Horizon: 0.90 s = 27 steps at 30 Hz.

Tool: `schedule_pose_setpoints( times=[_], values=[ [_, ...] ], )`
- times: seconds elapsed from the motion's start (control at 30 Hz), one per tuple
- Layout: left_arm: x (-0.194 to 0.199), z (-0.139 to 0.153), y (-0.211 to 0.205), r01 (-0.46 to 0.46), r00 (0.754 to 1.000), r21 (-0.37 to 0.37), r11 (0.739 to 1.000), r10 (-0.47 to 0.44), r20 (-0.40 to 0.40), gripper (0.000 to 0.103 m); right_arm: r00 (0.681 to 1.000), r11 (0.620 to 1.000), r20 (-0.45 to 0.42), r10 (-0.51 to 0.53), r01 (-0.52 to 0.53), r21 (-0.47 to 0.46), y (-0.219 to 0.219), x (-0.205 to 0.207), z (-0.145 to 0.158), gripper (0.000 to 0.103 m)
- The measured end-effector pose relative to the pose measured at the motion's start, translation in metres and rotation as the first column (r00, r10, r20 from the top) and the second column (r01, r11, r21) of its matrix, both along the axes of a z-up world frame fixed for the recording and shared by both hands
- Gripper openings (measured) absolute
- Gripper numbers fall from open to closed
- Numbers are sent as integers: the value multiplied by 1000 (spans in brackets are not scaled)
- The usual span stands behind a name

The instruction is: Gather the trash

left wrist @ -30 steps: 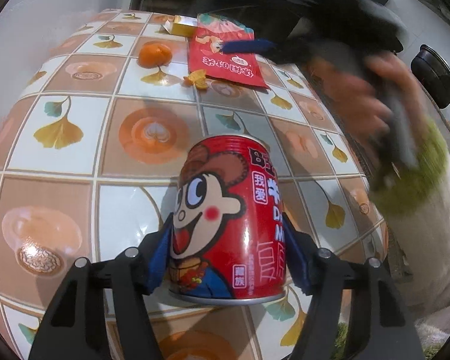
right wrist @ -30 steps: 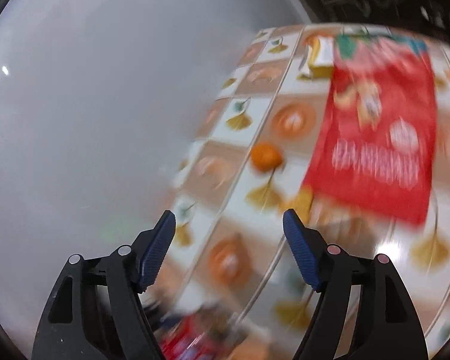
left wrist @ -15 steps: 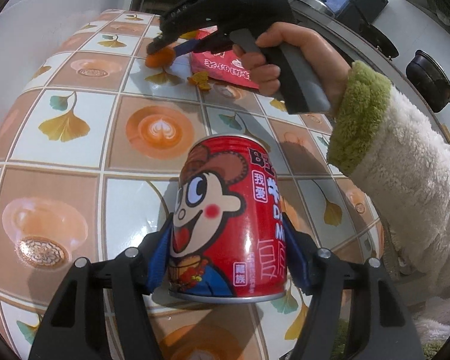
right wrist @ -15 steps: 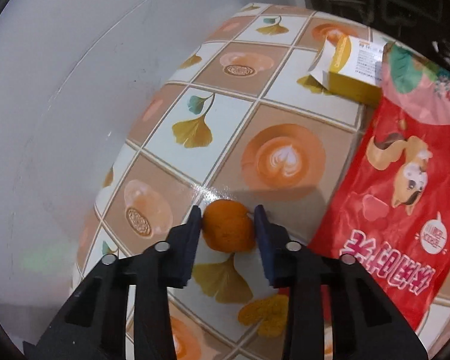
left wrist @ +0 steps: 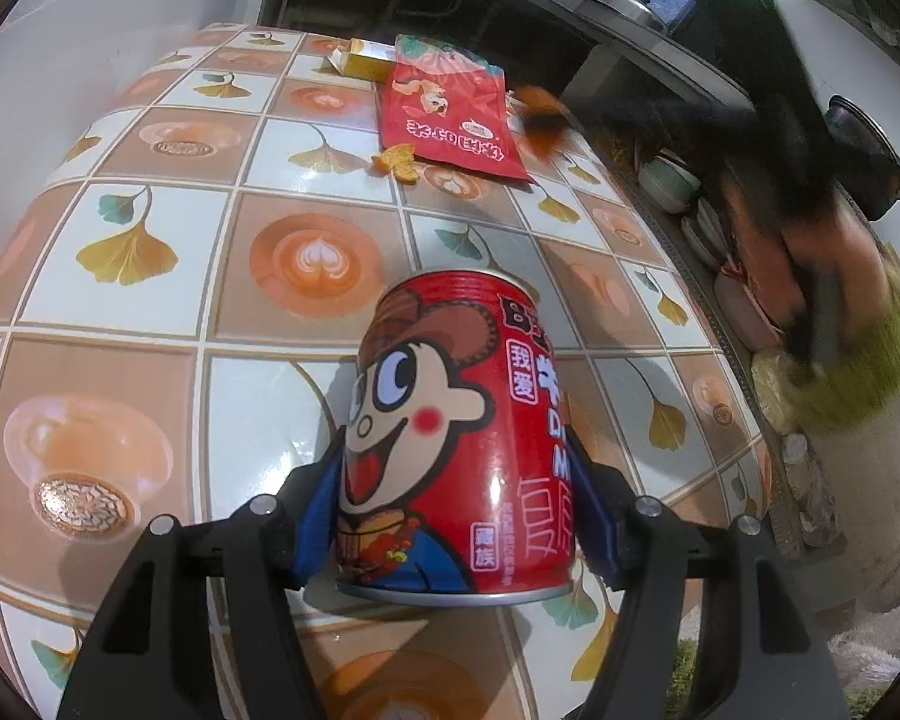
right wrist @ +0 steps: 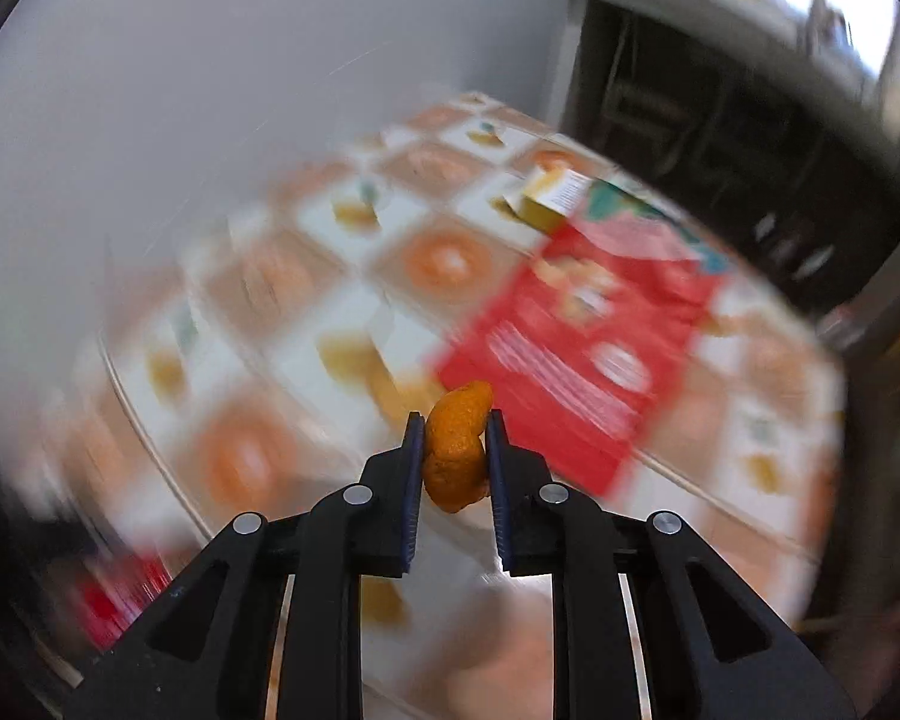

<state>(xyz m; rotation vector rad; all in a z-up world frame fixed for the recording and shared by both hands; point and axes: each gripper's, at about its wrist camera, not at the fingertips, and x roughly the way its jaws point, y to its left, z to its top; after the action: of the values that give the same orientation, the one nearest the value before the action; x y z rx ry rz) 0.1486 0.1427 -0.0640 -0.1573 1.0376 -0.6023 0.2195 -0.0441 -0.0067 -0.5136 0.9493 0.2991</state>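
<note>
My left gripper [left wrist: 453, 504] was closed on the red can [left wrist: 459, 438], its blue pads [left wrist: 321, 516] pressed against both sides of the can low down. The can stood upright on the bench [left wrist: 168, 360], whose cover showed squares of ginkgo leaves and coffee cups.

Out from the can, toward 12 o'clock in the left view, a small scrap of orange peel [left wrist: 397, 161] lay on the bench just beside the near edge of a flat red snack bag [left wrist: 450, 114]. Past the bag, still near 12 o'clock, a small yellow and white box [left wrist: 363, 59] sat touching or nearly touching the bag's far end. At about 2 o'clock my right hand [left wrist: 810, 276] showed as a blur beyond the bench edge, with a green cuff below it.

My right gripper [right wrist: 450, 450] was narrowed almost shut, pinching a crumpled piece of orange peel [right wrist: 457, 447] between its blue pads [right wrist: 413, 480]. That piece hung in the air above the bench [right wrist: 258, 276], clear of the surface. Behind it, from 12 to 2 o'clock in the right view, I saw the red snack bag [right wrist: 576, 336] smeared by motion, and the yellow box [right wrist: 549, 198] at its far corner near 12 o'clock. The rest of that view was too blurred to read.
</note>
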Motion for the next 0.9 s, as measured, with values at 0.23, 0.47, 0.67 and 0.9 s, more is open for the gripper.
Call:
schedule_pose_setpoints(
  times=[0.23,0.47,0.67,0.9],
  values=[
    [2,-1,-3,5,1000,11,1000,-5,-4,64,993,960,-36,112,-118,-253,-12,-85,-50,37],
    [3,0,-4,-7,1000,13,1000,7,-11,64,972,908,-214,97,1,419,-64,-113,-19,63],
    [2,-1,-5,-7,1000,14,1000,7,-10,64,952,769,-298,-74,244,591,-120,-107,-22,58],
    [2,-1,-7,-10,1000,26,1000,10,-6,64,944,723,-291,-157,310,617,-123,-81,-20,54]
  ],
)
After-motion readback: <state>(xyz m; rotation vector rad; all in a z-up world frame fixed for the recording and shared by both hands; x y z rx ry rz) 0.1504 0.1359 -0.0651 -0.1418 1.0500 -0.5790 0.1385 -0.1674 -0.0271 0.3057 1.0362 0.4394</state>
